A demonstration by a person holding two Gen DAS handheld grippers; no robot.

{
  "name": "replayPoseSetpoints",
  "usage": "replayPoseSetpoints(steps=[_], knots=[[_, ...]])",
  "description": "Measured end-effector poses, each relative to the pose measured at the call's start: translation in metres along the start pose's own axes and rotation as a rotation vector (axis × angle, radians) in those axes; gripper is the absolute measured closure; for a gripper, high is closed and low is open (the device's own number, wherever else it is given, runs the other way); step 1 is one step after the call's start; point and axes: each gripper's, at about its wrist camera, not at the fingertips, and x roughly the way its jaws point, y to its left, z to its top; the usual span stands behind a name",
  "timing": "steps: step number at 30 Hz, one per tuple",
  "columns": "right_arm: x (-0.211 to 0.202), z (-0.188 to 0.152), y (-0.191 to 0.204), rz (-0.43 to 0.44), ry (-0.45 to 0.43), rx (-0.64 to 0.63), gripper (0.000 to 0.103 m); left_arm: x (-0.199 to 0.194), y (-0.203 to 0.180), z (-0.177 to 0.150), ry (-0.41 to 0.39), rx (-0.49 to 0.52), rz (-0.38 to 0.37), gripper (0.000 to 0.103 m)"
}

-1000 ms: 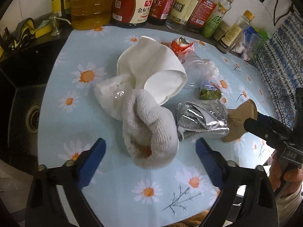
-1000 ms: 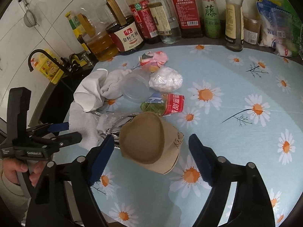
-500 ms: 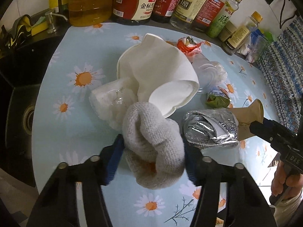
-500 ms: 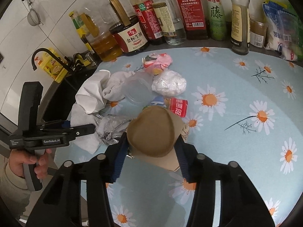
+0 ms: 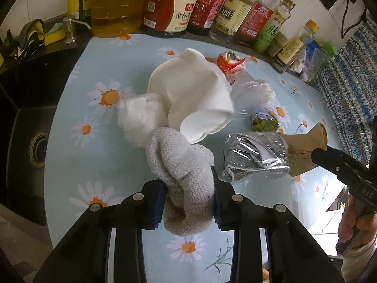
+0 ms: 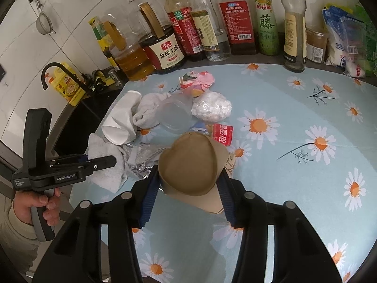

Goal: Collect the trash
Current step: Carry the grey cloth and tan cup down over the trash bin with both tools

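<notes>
My left gripper (image 5: 188, 195) is shut on a grey knitted rag (image 5: 181, 165) at the near side of the trash pile. My right gripper (image 6: 187, 188) is shut on a crushed brown paper cup (image 6: 190, 165), which also shows in the left wrist view (image 5: 304, 146). On the daisy tablecloth (image 6: 294, 188) lie a bent white paper bowl (image 5: 190, 94), a crumpled foil bag (image 5: 254, 155), a clear plastic lid (image 6: 175, 115), a white plastic wad (image 6: 212, 108), a red and green snack wrapper (image 6: 222, 133) and a pink wrapper (image 6: 200, 80).
A row of oil, soy sauce and vinegar bottles (image 6: 188, 28) stands along the back wall. A black sink (image 5: 30, 127) with a dark tap (image 6: 54, 70) lies left of the table. Bagged goods (image 6: 346, 40) sit at the back right.
Both grippers moved forward and closed. The left one closed on the knitted rag, the right one on the brown paper cup.
</notes>
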Motion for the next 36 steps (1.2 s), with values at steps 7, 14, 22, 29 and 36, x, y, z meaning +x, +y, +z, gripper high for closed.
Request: replayPoseSetpoints(steps=[7, 14, 22, 29, 36], knots=[[-0.015, -0.013, 0.01, -0.027, -0.018, 0.004, 0.054, -0.021, -0.001, -0.015, -0.035, 0.006, -0.03, 0.072], [-0.034, -0.034, 0.028, -0.042, -0.039, 0.013, 0.054, -0.044, -0.002, -0.038, -0.063, 0.022, -0.06, 0.072], [-0.048, -0.063, 0.06, -0.034, -0.049, 0.008, 0.054, -0.071, 0.004, -0.072, -0.089, 0.035, -0.094, 0.072], [-0.052, -0.088, 0.091, -0.003, -0.045, 0.0, 0.054, -0.094, 0.015, -0.102, -0.114, 0.035, -0.077, 0.072], [-0.049, -0.116, 0.126, 0.028, -0.022, -0.019, 0.054, -0.107, 0.027, -0.136, -0.108, 0.043, -0.093, 0.072]])
